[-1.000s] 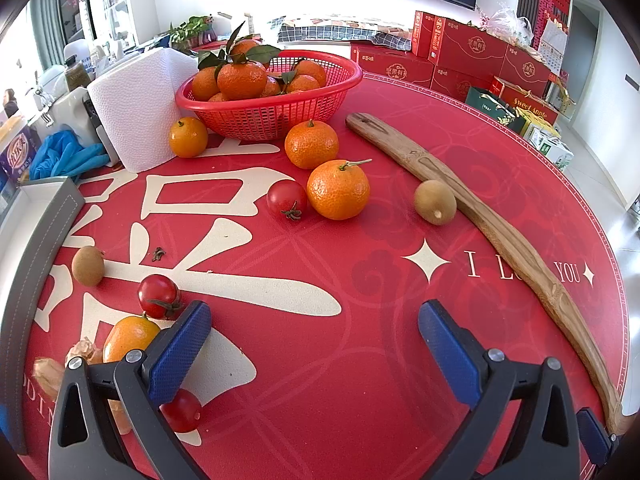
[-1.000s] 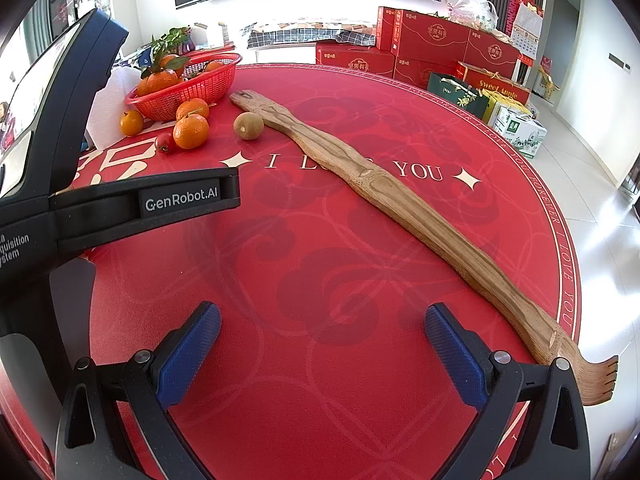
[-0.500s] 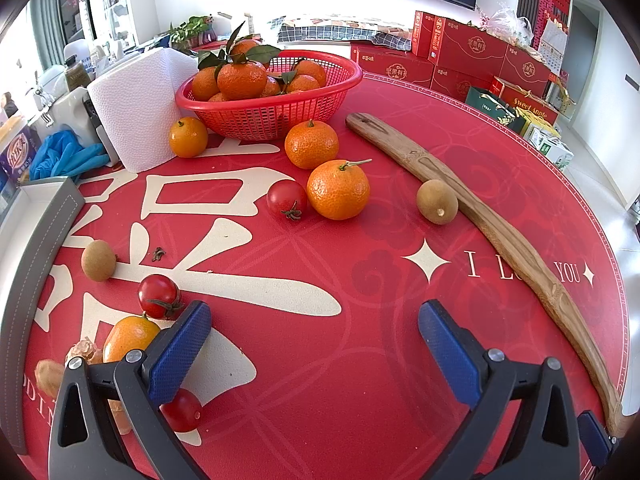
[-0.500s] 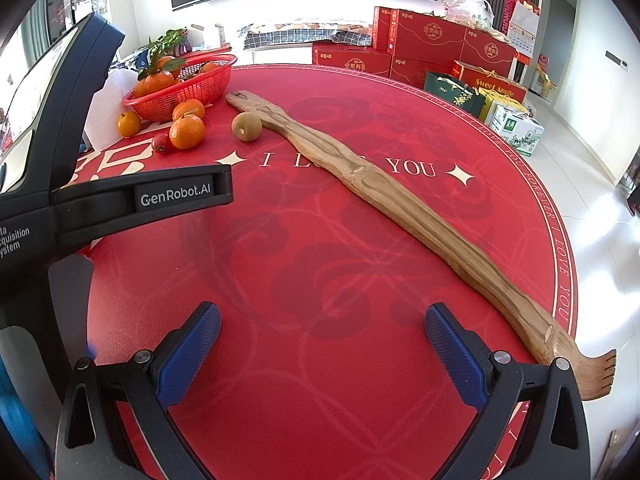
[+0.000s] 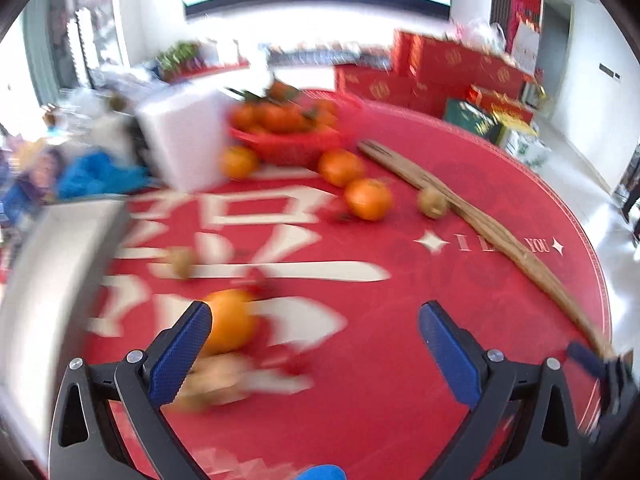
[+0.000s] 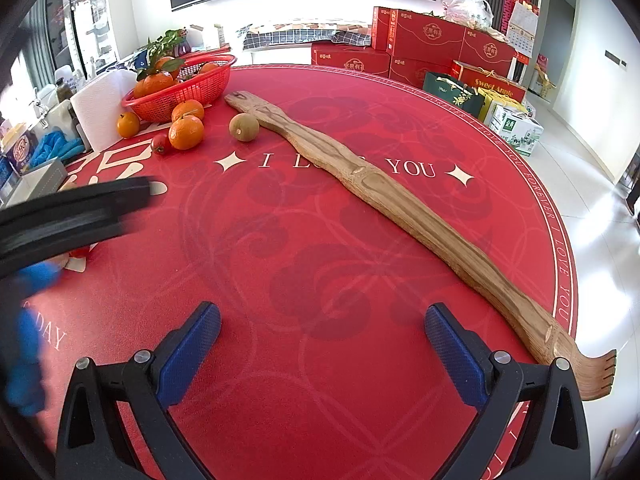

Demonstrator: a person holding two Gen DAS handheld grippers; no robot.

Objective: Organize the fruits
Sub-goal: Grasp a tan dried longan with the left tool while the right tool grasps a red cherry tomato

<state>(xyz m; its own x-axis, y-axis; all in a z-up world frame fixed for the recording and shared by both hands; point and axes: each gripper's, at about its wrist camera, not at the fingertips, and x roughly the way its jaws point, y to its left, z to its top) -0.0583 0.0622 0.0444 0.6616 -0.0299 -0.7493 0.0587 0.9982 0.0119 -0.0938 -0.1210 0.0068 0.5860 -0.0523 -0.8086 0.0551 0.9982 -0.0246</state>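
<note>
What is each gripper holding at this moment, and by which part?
Nothing is held. The left gripper is open, with an orange lying beside its left finger, not clamped. The right gripper is open over bare tablecloth.

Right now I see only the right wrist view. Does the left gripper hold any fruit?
Observer: No. The left gripper is open, with nothing between its fingers.
Operator: Which fruit is nearest to it?
Observer: An orange, just beside its left finger.
Operator: Is any other fruit behind that one?
Observer: Yes, a kiwi lies farther out on the cloth. The picture is blurred there.
</note>
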